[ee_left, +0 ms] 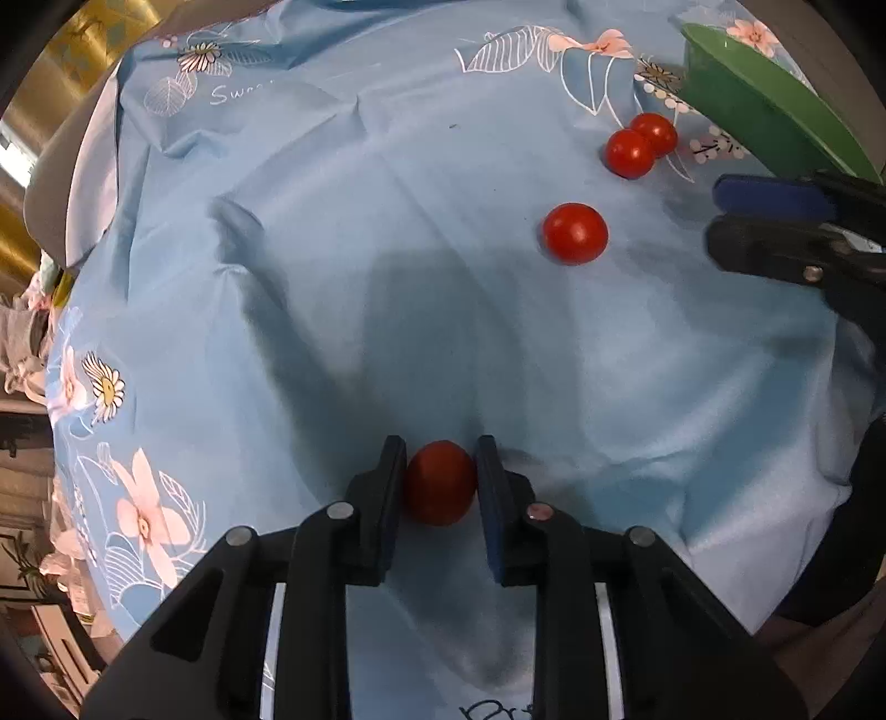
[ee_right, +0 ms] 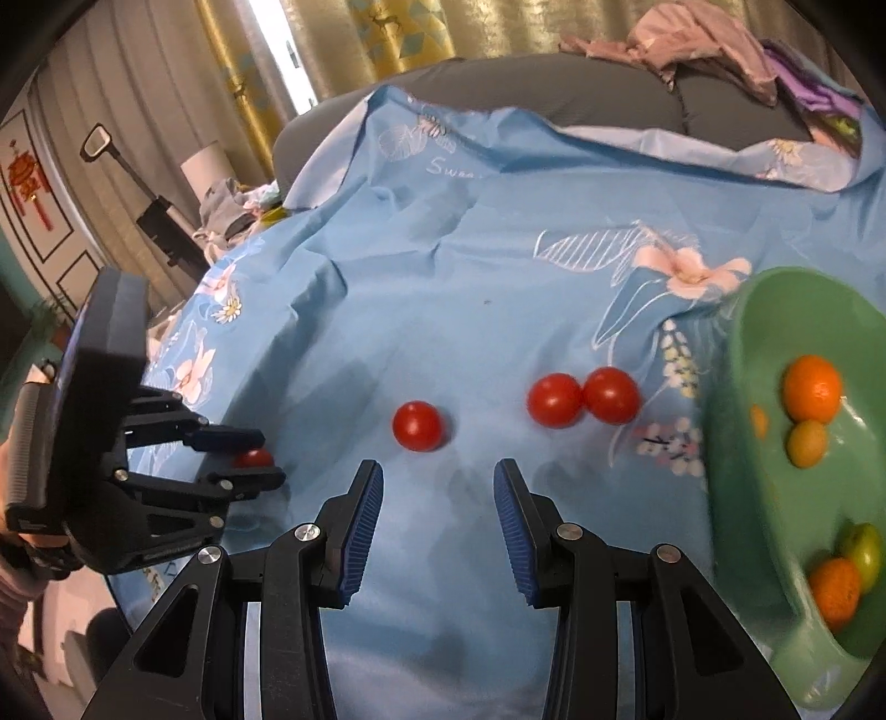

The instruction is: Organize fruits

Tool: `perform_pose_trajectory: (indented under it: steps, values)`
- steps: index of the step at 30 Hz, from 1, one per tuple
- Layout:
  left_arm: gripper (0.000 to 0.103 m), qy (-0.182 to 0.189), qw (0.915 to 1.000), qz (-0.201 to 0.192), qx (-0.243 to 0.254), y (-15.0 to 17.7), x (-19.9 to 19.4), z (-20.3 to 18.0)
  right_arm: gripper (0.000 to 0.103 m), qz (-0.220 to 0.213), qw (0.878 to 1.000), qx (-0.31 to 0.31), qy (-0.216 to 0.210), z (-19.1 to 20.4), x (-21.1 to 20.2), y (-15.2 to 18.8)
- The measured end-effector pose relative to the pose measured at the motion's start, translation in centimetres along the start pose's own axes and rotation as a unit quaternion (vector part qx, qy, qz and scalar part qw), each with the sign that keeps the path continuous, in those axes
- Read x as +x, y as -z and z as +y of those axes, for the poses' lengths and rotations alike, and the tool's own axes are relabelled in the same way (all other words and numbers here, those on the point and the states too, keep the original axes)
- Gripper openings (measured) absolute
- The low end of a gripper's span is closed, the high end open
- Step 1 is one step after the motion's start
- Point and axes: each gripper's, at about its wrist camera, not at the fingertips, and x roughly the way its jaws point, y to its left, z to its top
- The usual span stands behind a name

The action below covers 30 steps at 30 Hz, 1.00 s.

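Observation:
My left gripper [ee_left: 440,457] is shut on a red cherry tomato [ee_left: 440,483] that rests low on the blue flowered cloth [ee_left: 332,277]. It shows at the left of the right wrist view [ee_right: 266,455], with the tomato [ee_right: 253,457] between its fingers. A single tomato [ee_right: 418,425] lies ahead of my right gripper [ee_right: 437,471], which is open and empty above the cloth. Two touching tomatoes [ee_right: 581,397] lie nearer the green bowl [ee_right: 742,399]. The bowl holds oranges [ee_right: 812,389] and a green fruit [ee_right: 864,548].
The cloth [ee_right: 498,266] is wrinkled and drapes over a grey sofa back [ee_right: 554,94] with clothes [ee_right: 709,44] piled on it. In the left wrist view the right gripper [ee_left: 711,219] reaches in from the right edge, below the bowl [ee_left: 747,105].

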Motion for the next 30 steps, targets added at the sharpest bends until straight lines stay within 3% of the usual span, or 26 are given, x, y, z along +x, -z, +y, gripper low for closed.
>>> perform_pose_trajectory:
  steps: [6,16,25,30]
  values:
    - [0.024,0.06,0.9947,-0.041,-0.072,1.4,-1.0,1.7,0.042,0.016,1.0,-0.002,-0.011,0.0,1.4,-0.5]
    - [0.024,0.125,0.9714,-0.106,-0.172,1.9,-2.3,3.1,0.042,0.04,0.999,-0.035,-0.003,1.4,4.4,-2.1]
    - [0.024,0.136,0.9658,-0.115,-0.189,1.7,-2.4,3.4,0.042,0.071,0.995,-0.072,0.023,2.5,6.8,-2.7]
    - [0.024,0.137,0.9638,-0.115,-0.198,1.9,-2.2,3.7,0.031,0.075,0.992,-0.093,0.04,2.9,7.0,-2.5]
